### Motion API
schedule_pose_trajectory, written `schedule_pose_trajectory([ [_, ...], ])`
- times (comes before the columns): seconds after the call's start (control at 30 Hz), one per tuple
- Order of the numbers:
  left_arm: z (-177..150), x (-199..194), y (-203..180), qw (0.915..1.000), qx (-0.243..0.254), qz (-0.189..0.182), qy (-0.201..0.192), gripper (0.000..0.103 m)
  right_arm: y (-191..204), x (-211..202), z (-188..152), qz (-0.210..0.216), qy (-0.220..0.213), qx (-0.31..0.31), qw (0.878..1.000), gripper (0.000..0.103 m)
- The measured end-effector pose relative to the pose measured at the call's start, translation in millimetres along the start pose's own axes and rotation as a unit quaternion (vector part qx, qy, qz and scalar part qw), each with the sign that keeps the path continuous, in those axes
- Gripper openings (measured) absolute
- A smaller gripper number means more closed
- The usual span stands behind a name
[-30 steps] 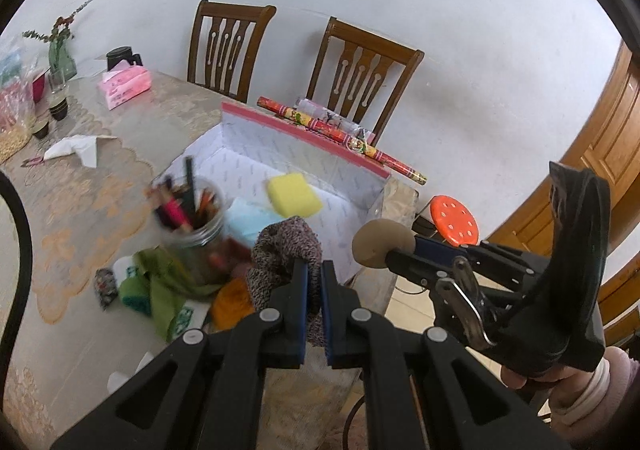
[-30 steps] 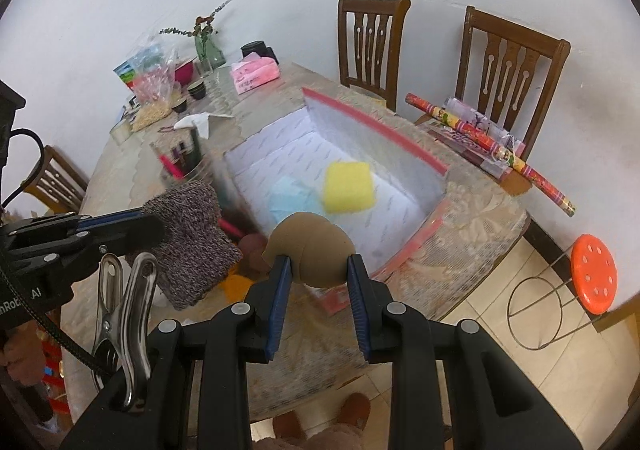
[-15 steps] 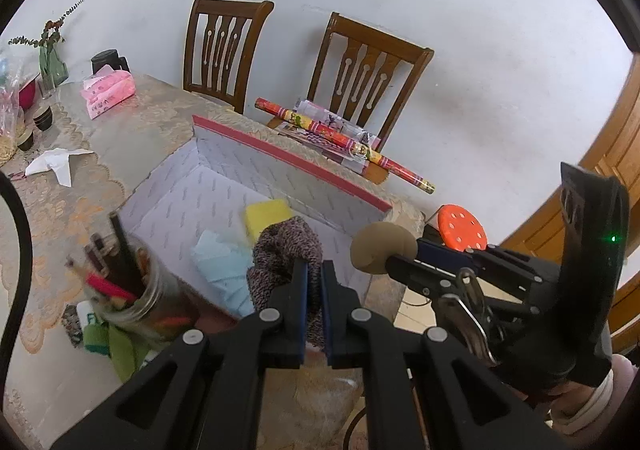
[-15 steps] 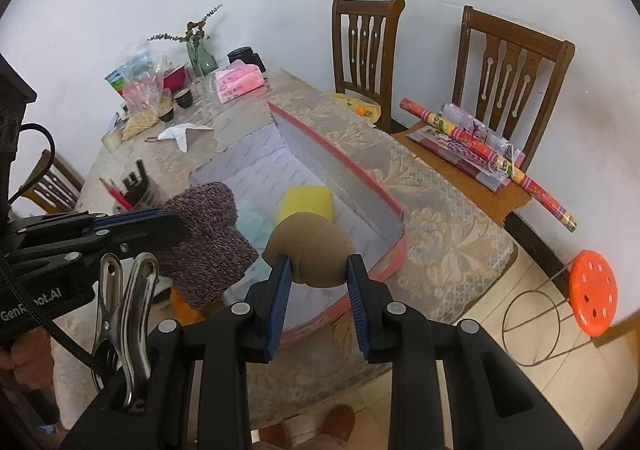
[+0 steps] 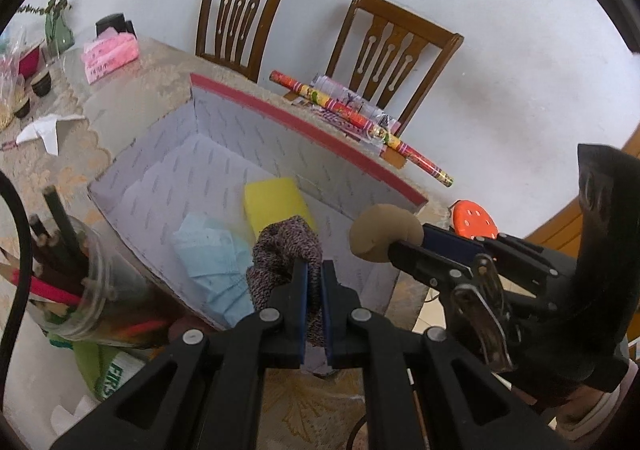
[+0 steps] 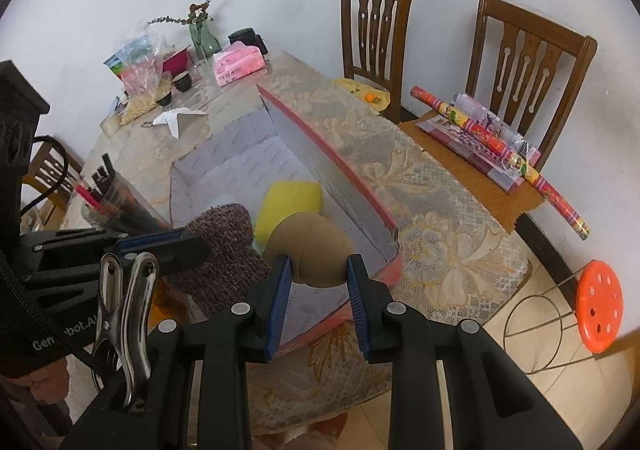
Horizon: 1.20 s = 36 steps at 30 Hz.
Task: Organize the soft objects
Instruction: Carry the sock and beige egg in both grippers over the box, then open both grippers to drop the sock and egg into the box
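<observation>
My left gripper (image 5: 314, 270) is shut on a mottled purple knitted cloth (image 5: 280, 254), held above the near end of the open white-lined box (image 5: 224, 130). My right gripper (image 6: 318, 266) is shut on a tan soft pad (image 6: 310, 254), just right of the cloth and over the box's near corner. Inside the box lie a yellow sponge (image 5: 276, 202) and a light blue cloth (image 5: 212, 254). The right gripper shows in the left wrist view (image 5: 390, 242), the left gripper in the right wrist view (image 6: 160, 246). The knitted cloth (image 6: 224, 246) hangs beside the pad.
A glass jar of pencils (image 5: 68, 290) stands left of the box, with green cloth and packaging (image 5: 104, 362) below it. A pink tissue pack (image 6: 238, 66), bags and a vase sit at the far end. Two wooden chairs (image 6: 524, 50), wrapping rolls (image 6: 496, 146) and an orange stool (image 6: 600, 310) stand right.
Both grippers have moved forward and lower over the box, still holding the knitted cloth and the tan pad. The box now fills more of both views.
</observation>
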<state>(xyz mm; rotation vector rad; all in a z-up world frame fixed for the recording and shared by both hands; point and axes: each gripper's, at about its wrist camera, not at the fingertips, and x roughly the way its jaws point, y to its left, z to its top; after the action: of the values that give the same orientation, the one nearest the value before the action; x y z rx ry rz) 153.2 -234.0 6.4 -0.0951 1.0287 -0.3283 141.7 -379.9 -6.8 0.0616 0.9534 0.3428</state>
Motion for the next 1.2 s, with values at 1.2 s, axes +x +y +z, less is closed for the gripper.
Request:
schedule_pose_trajectory([
  [1.2, -6, 6, -11, 0.9990, 0.012, 0.041, 0.015, 0.035, -16, 10, -1, 0.012, 0.015, 0.020, 1.000, 0.032],
])
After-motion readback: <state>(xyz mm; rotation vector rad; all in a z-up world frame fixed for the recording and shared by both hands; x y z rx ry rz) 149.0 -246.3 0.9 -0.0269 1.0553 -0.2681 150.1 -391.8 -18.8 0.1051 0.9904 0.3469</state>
